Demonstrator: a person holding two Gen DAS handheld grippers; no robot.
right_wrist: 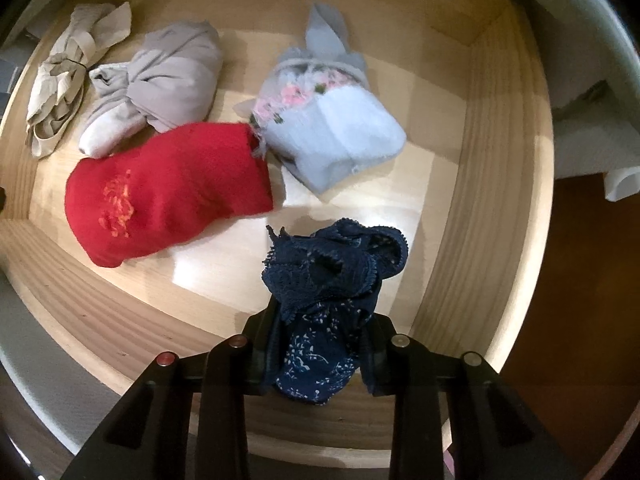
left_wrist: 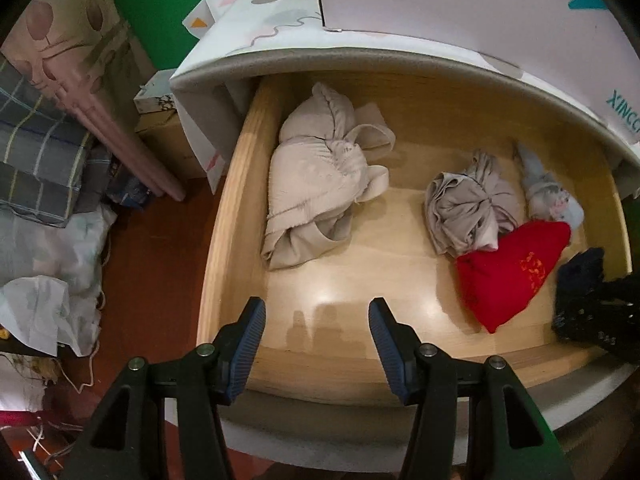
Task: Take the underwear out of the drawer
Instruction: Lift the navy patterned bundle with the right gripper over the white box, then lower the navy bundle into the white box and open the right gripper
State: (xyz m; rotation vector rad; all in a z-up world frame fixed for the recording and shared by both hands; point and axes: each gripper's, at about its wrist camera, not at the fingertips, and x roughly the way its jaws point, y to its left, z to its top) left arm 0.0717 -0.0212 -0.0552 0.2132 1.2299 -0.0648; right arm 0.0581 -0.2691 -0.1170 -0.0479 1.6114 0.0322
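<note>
the right gripper (right_wrist: 320, 344) pointed straight down into the pale wooden drawer (right_wrist: 460, 184), its fingers pinching a dark navy bundle of lace-edged, flower-printed underwear (right_wrist: 332, 276). the cloth bulged out beyond the fingers, near the drawer's front right corner; whether it was clear of the floor could not be told. the left gripper (left_wrist: 317, 332) hovered over the front of the same drawer with its blue ribbed fingers (left_wrist: 252, 332) spread and nothing between them.

four other rolled pieces lay on the drawer floor: a red knitted piece with orange embroidery (right_wrist: 168, 192), a pale blue ribbed piece with a pink floral band (right_wrist: 332, 128) just beside it, a grey knotted piece (right_wrist: 160, 88) touching the red one, and a beige tied bundle (left_wrist: 320, 176) well apart toward the left wall.

the step in hand looked like the lift-out of the navy piece: the grip was made, and the bundle had not yet cleared the drawer. the next move likely called for a straight rise, keeping the trailing lace off the front wall. the left gripper seemed placed to go for another piece, the beige bundle being the one ahead of it.
</note>
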